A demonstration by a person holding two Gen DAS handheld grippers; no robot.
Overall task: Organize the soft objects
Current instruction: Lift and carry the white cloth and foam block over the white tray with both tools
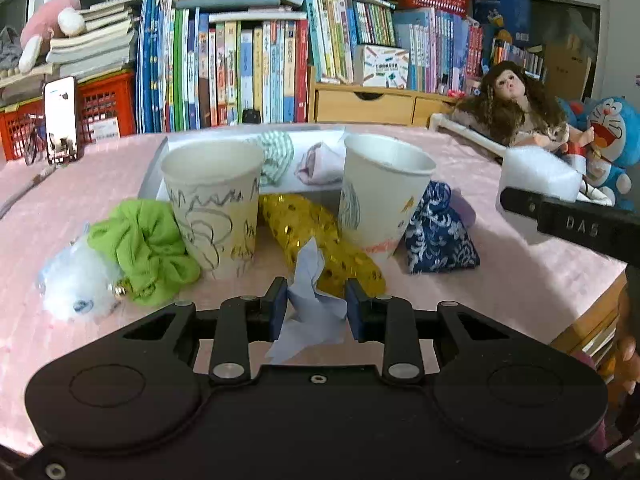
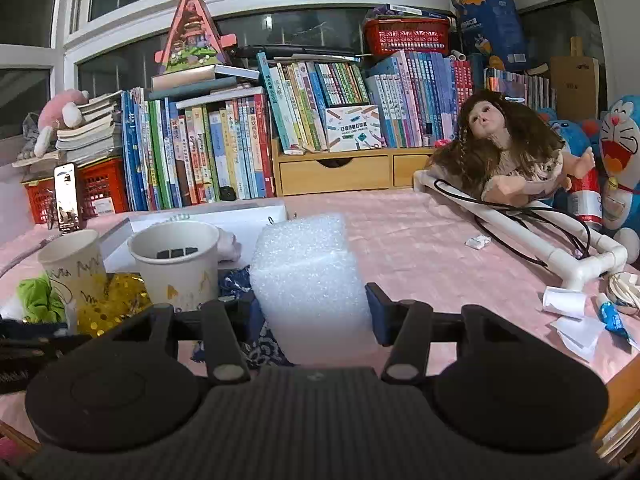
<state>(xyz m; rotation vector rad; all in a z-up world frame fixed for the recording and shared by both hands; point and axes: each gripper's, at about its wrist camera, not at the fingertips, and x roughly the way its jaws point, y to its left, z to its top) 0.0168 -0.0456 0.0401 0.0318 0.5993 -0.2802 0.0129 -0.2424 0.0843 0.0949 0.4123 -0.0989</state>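
In the left wrist view my left gripper [image 1: 317, 308] is shut on a crumpled pale blue tissue [image 1: 310, 312], held just above the pink tablecloth in front of a gold sequined pouch [image 1: 320, 236]. Two scribbled paper cups [image 1: 216, 208] [image 1: 382, 196] stand behind it, with a green scrunchie [image 1: 144, 248], a white fluffy toy [image 1: 76, 284] and a navy patterned pouch [image 1: 436, 236] around them. In the right wrist view my right gripper [image 2: 312, 312] is shut on a white foam block [image 2: 310, 276], also seen at the right of the left wrist view [image 1: 536, 180].
A white tray [image 1: 312, 140] behind the cups holds a striped cloth [image 1: 276, 152] and a pink cloth [image 1: 320, 164]. A doll [image 2: 512, 152] lies on white pipes [image 2: 560, 240] at the right. Paper scraps [image 2: 572, 312] lie near the table's right edge. Books line the back.
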